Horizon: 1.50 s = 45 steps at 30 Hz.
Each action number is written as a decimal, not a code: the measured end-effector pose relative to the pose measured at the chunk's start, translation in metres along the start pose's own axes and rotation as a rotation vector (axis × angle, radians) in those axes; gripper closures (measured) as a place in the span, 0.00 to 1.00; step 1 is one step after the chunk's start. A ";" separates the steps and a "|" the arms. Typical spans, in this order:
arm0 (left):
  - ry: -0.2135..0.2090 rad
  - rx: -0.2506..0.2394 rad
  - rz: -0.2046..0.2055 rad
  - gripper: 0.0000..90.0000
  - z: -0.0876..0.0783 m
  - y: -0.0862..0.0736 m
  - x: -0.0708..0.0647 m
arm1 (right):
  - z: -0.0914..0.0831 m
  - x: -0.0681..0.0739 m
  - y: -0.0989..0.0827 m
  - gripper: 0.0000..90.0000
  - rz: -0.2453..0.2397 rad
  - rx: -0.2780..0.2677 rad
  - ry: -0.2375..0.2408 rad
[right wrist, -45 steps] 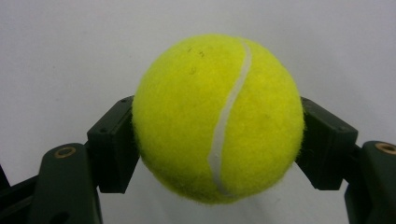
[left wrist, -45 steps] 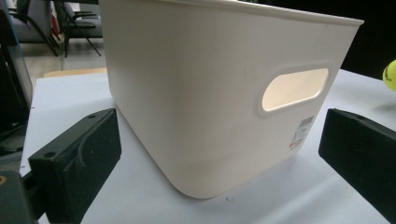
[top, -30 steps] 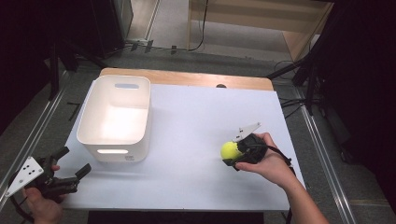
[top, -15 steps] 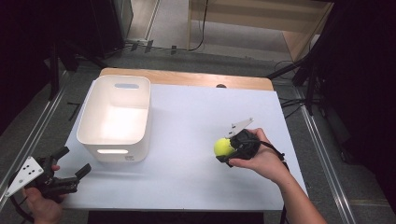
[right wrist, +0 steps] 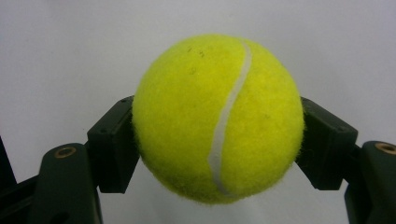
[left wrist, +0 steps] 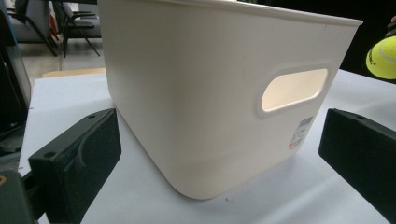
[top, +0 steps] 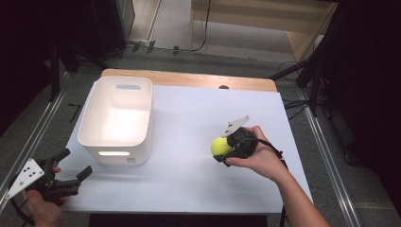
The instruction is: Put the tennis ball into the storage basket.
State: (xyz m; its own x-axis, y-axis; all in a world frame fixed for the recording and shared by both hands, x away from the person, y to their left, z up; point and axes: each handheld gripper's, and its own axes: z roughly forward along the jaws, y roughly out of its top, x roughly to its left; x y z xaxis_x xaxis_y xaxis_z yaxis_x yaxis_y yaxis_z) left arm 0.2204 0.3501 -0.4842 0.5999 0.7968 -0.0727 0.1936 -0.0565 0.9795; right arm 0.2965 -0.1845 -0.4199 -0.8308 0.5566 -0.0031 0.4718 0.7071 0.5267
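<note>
A yellow tennis ball (top: 219, 146) (right wrist: 217, 116) is held just above the white tabletop, right of centre, with my right gripper (top: 222, 148) (right wrist: 217, 140) shut on it, one jaw on each side. The ball also peeks in at the upper right of the left gripper view (left wrist: 383, 57). A white plastic bin (top: 117, 118) (left wrist: 219, 93) with cut-out handles stands at the table's left. My left gripper (top: 74, 165) (left wrist: 219, 154) rests open at the front left corner, facing the bin's near end, nothing between its jaws.
The white table top (top: 189, 123) has a wooden strip (top: 189, 79) along its far edge. Metal rails run down both sides of the table. Dark stands and cables sit on the floor behind.
My right gripper has carried the tennis ball a little to the left and slightly up, toward the bin. The left gripper has stayed where it was.
</note>
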 end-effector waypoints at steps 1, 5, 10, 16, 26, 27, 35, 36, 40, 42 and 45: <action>0.000 0.000 0.000 0.00 0.000 0.000 0.000 | 0.000 0.000 0.001 0.26 0.000 -0.001 0.003; 0.000 -0.001 0.001 0.00 0.000 0.000 0.000 | -0.001 0.001 0.006 0.26 -0.003 -0.003 0.002; 0.000 0.000 0.001 0.00 0.000 0.000 0.000 | -0.001 0.002 0.014 0.26 -0.013 -0.009 0.004; 0.001 0.004 0.003 0.00 0.001 0.000 0.000 | 0.002 0.003 0.022 0.26 -0.023 -0.011 0.010; 0.000 0.003 0.002 0.00 0.001 0.000 0.000 | 0.000 0.003 0.036 0.26 -0.036 -0.010 0.012; -0.001 0.004 0.002 0.00 0.001 0.000 0.000 | 0.000 0.003 0.038 0.26 -0.042 -0.010 0.013; -0.003 0.005 0.003 0.00 0.001 0.000 0.000 | 0.001 0.005 0.049 0.26 -0.058 -0.011 0.021; -0.002 0.006 0.004 0.00 0.001 0.000 0.000 | 0.000 0.006 0.050 0.26 -0.054 -0.009 0.022; -0.002 0.010 0.008 0.00 0.001 0.000 0.000 | 0.002 0.007 0.055 0.27 -0.059 -0.012 0.024; -0.003 0.010 0.009 0.00 0.001 0.000 0.000 | 0.003 0.007 0.057 0.26 -0.060 -0.014 0.027; -0.004 0.010 0.007 0.00 0.001 0.000 0.000 | 0.003 0.006 0.061 0.27 -0.066 -0.016 0.031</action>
State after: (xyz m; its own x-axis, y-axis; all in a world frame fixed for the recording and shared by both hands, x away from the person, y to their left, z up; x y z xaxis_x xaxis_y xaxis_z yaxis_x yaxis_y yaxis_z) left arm 0.2212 0.3491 -0.4846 0.6041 0.7941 -0.0664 0.1967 -0.0679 0.9781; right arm 0.3208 -0.1364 -0.3906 -0.8688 0.4951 -0.0124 0.4109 0.7346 0.5399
